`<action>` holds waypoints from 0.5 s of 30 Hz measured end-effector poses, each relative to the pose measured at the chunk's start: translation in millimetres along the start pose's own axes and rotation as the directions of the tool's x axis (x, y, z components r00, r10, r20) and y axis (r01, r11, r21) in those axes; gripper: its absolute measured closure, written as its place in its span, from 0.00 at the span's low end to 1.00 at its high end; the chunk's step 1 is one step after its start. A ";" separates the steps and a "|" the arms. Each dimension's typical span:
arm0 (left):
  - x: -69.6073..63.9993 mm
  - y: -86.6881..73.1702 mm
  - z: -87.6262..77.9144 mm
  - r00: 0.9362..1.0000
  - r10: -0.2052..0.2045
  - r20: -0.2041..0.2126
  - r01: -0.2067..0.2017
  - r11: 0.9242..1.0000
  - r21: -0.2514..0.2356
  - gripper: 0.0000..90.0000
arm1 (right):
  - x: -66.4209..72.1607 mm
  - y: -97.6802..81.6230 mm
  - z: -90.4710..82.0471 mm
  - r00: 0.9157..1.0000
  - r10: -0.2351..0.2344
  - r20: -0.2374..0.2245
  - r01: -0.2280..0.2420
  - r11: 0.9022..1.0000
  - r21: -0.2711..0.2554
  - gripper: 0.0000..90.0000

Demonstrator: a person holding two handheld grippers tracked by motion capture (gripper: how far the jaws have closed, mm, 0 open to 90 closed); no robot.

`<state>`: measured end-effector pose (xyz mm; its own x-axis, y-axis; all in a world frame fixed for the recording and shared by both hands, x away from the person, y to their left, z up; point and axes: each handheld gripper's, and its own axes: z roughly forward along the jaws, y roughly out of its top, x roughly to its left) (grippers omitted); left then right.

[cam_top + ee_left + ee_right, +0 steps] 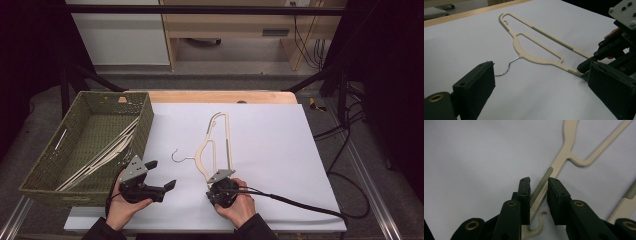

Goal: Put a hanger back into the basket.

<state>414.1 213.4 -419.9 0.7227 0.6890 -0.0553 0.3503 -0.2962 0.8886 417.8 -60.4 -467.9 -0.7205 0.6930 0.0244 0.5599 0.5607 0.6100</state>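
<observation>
A cream hanger (216,142) with a silver hook (181,156) is seen on a white sheet (280,150); its ridged grip strips are grey-green (seen best in the right gripper view). The woven basket (45,165) is olive green. Both grippers (161,176) (220,187) are black, with grey plates.

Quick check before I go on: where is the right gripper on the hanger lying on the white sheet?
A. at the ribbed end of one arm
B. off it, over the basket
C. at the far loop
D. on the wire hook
A: in the right gripper view the right gripper straddles the grey ribbed strip at the arm end of the hanger, far from the wire hook.
</observation>
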 end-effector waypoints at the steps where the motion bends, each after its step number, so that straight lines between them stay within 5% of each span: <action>1: -0.2 -0.1 0.0 1.000 0.001 0.000 -0.001 1.000 0.001 0.08 | -1.2 -0.6 -1.7 1.000 0.019 -0.006 -0.019 1.000 0.011 0.82; 4: -0.6 -0.2 0.1 1.000 0.004 -0.002 -0.004 1.000 0.004 0.08 | -7.6 -4.4 -5.7 0.997 0.079 -0.017 -0.079 0.997 0.018 0.84; 15: -1.9 -0.9 1.5 1.000 0.008 0.002 -0.008 1.000 0.010 0.08 | -29.8 -28.4 -29.5 0.990 0.131 0.046 -0.134 0.989 0.066 0.88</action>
<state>413.3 211.4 -421.3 0.7267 0.6852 -0.0488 0.3506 -0.3087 0.8842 411.3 -110.4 -462.6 -0.6214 0.7806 0.0672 0.6769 0.4918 0.5476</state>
